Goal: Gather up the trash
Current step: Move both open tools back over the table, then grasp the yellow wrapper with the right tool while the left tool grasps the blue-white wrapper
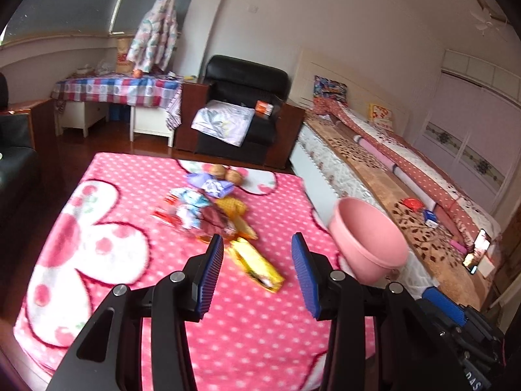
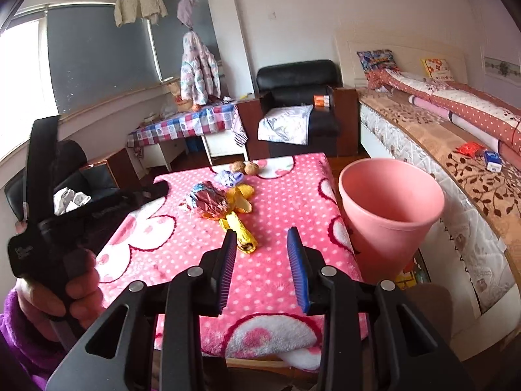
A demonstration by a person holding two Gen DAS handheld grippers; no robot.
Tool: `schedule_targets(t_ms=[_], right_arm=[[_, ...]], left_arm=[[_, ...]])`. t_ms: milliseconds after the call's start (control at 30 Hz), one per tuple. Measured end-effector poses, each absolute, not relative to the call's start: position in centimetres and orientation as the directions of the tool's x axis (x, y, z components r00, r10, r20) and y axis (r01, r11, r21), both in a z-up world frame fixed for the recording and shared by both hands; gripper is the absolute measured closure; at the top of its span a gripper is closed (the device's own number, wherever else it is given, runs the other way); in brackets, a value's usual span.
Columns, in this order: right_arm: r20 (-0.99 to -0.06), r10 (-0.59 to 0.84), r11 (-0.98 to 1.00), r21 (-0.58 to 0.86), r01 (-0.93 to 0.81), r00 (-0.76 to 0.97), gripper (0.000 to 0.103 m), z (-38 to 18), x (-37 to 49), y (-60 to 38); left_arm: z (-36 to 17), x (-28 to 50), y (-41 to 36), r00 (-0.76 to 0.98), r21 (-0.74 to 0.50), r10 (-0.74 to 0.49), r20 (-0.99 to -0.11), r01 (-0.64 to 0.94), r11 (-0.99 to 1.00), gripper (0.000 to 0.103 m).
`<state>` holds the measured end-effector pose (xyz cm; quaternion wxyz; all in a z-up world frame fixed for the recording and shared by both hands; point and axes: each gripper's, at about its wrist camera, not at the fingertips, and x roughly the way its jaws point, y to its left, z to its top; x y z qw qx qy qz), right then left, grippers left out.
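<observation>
**Yellow wrapper lies just ahead of both hand-held grippers, long axis running toward them**

The landmark is the yellow wrapper (image 1: pixel 255 265), a long flattened packet on the pink dotted surface (image 1: pixel 107 176). Beyond it, touching or nearly so, sits the trash pile (image 1: pixel 208 208): crumpled foil, banana peel, paper scraps, with two round brown things (image 2: pixel 245 167) at the pile's far end. The pink bin (image 2: pixel 389 208) stands to the right of the wrapper, off the surface's right edge, mouth open and empty as far as can be seen.

The left hand-held gripper (image 1: pixel 257 272) has its jaws spread with nothing between the pads; in its own view the wrapper lies directly in the gap, below the tips. The right hand-held gripper (image 2: pixel 262 262) is also spread and empty, with the wrapper's near end (image 2: pixel 246 247) just past its left pad.

The wrapper's long axis runs from the pile diagonally toward the grippers, so a pinch would likely go across its narrow width. The left gripper looks better lined up over it; the right one sits closer to the bin.
</observation>
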<state>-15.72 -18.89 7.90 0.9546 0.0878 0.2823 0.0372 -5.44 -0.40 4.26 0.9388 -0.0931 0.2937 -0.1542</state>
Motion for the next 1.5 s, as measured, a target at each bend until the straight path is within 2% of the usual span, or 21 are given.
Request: schedule_targets(t_ms=[233,533,667,833,1300,1333,1367,1400,1500], right_arm=[[-0.553,0.173,0.974,0.217,-0.06,0.815,0.07,7.2,-13.8,-19.0],[-0.625,0.292,0.956,0.208,-0.206,0.724,0.07,4.6,-6.9,-16.7],[-0.631,0.317,0.948,0.198,-0.248,0.708,0.07,3.5,-4.3,-16.1],[-0.653,0.4,0.916,0.301,-0.265,0.643,0.07,1.4,-1.1,-16.9],[-0.74,0.404,0.912,0.277,-0.304,0.538,0.07,-1.9,3.7,-16.0],[-0.748,0.399,0.914,0.275,-0.299,0.53,0.07,-2.2,4.0,-16.0],[-0.758,0.397,0.915,0.282,-0.289,0.517,0.064,-2.6,4.3,-16.1],[-0.763,0.395,0.916,0.286,-0.282,0.511,0.058,-2.9,4.5,-16.2],[-0.772,0.41,0.91,0.31,-0.275,0.486,0.057,-3.6,4.9,-16.1]], left_arm=[[3.8,-4.6,4.6,0.806,-0.275,-0.26,-0.531,0.126,0.953,0.053],[1.9,-2.1,8.0,0.794,-0.294,-0.195,-0.576,0.021,0.956,0.053],[0.5,-0.5,7.6,0.766,-0.321,-0.221,-0.604,0.02,0.947,0.053],[-1.3,2.6,5.5,0.72,-0.311,-0.235,-0.653,0.029,0.95,0.053],[-4.7,10.6,1.7,0.669,-0.259,-0.218,-0.711,0.04,0.965,0.053],[-4.9,11.0,1.5,0.665,-0.264,-0.225,-0.713,0.043,0.964,0.054],[-5.1,11.1,1.6,0.664,-0.273,-0.237,-0.709,0.051,0.961,0.06],[-5.1,11.2,1.5,0.665,-0.287,-0.258,-0.7,0.068,0.955,0.075],[-5.0,11.1,1.7,0.674,-0.289,-0.269,-0.688,0.085,0.953,0.08]])
